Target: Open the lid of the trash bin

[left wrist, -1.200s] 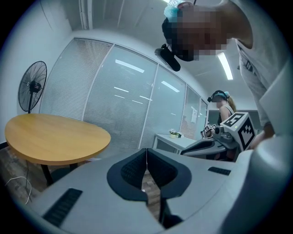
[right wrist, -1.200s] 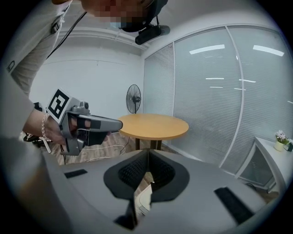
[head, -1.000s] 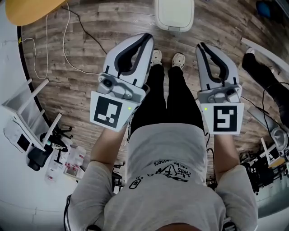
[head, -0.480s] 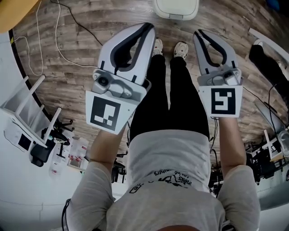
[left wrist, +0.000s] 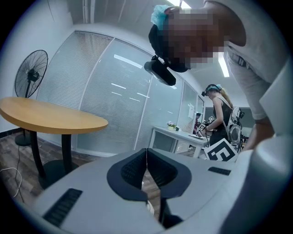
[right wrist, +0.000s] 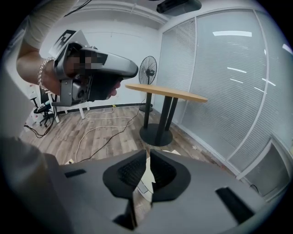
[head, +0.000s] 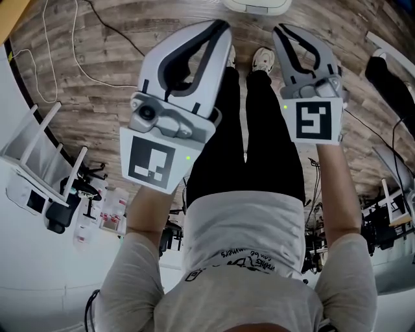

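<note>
The white trash bin (head: pixel 256 5), its lid down, shows only as a strip at the top edge of the head view, on the wooden floor beyond my shoes (head: pixel 262 59). My left gripper (head: pixel 222 26) is held out in front of me with its tips near the bin's left side, apart from it and above the floor. Its jaws are shut and hold nothing (left wrist: pixel 146 151). My right gripper (head: pixel 279 30) points at the bin's right side, shut and without a load (right wrist: pixel 149 154). Most of the bin lies out of frame.
A round wooden table (left wrist: pixel 50 119) on a black pedestal stands nearby, with a floor fan (left wrist: pixel 30 73) behind it. Cables (head: pixel 71 58) trail over the floor at left, near a white frame (head: pixel 39 155). Another person's leg (head: pixel 392 84) is at right.
Both grippers have risen and moved forward, and now look larger in the head view. The bin has slid up to the frame's top edge. Both jaws stay shut.
</note>
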A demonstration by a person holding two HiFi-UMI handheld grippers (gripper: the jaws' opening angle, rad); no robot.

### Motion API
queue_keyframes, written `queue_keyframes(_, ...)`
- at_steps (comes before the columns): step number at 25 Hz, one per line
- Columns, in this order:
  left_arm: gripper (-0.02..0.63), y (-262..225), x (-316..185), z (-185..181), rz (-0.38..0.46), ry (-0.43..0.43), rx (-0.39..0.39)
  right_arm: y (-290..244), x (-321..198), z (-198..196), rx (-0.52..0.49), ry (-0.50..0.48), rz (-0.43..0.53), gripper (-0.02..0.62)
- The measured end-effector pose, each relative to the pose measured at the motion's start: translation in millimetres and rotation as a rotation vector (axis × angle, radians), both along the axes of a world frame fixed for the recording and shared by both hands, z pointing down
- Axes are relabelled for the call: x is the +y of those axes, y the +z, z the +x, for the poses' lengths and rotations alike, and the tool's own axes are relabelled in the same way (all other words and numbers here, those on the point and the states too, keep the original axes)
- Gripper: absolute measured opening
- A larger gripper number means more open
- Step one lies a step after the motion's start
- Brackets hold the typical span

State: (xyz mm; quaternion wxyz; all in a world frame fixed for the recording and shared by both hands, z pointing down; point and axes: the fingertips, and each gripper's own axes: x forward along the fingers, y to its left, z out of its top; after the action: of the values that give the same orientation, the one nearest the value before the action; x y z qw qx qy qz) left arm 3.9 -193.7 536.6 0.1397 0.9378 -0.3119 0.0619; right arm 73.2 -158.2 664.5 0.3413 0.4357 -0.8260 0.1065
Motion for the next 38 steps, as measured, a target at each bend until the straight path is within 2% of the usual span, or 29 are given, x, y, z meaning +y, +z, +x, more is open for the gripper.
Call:
queue_keyframes(17,0.021,31.4,-0.1,2.1,-0.034,0.008,-0.007,130.5,-4.6,-4.8,0.196,-0.111,-0.050,0.018)
queue_keyframes(26,0.021,39.8,-6.2,4.4,-0.048,0.000,0.008,207.3,-0.2,-6.6,0.288,-0.153,-0.154,0.014)
queue_keyframes(38,0.021,52.9,9.5,7.0,-0.091,0.030,0.005,259.1,7.8,-16.4,0.406,-0.232,-0.228,0.006)
